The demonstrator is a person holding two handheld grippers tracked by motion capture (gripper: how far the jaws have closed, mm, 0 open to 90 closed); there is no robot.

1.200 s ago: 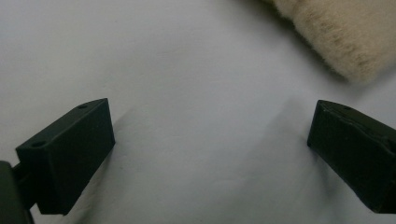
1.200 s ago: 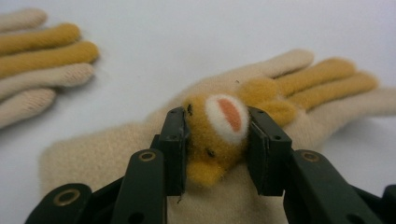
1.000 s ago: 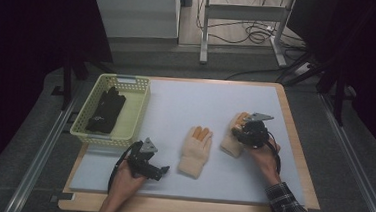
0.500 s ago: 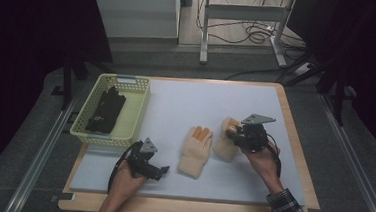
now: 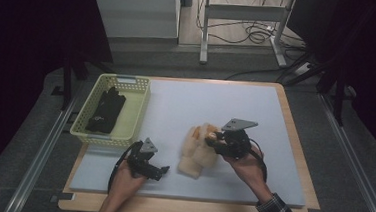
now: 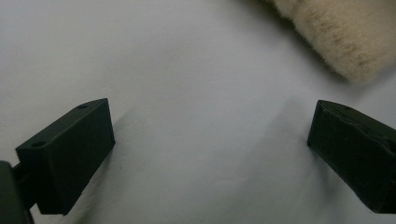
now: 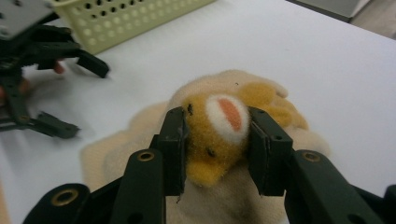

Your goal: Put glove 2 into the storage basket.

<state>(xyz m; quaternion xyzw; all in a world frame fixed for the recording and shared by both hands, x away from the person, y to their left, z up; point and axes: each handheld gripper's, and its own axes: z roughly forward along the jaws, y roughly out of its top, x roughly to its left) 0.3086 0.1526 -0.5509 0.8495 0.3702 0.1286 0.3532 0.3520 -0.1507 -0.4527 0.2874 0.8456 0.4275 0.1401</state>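
**Carrying one fuzzy glove over to its partner**

Right gripper (image 7: 215,144) closed on a cream glove with orange fingertips (image 7: 219,135), jaws pressing on both sides of the fuzzy fabric, held a little above the white mat (image 5: 216,103). Just under and beside it, a second cream glove (image 5: 192,159) lying flat near the middle of the mat. Left gripper (image 5: 157,171) resting low on the mat near the front edge, jaws wide apart with nothing between them, only the edge of the flat glove near its right jaw. At the left side, a yellow basket (image 5: 135,115) with a black glove (image 5: 105,110) inside.

Step in hand, as it appears: bringing the held glove onto the other one, to make a pair. To do this well:

- Keep the grip firm but not tighter; soft fabric slips out easily when squeezed only at one bunch.
- Lift enough so the hanging part does not drag the flat glove out of place.
- Lower slowly, fingertips over fingertips, cuff over cuff.
- Open the jaws only after the fabric rests fully on the lower glove.
- Use the free left gripper to pin the lower glove at its cuff, if it starts to shift.

Risk: fuzzy surfaces catching on each other and folding.
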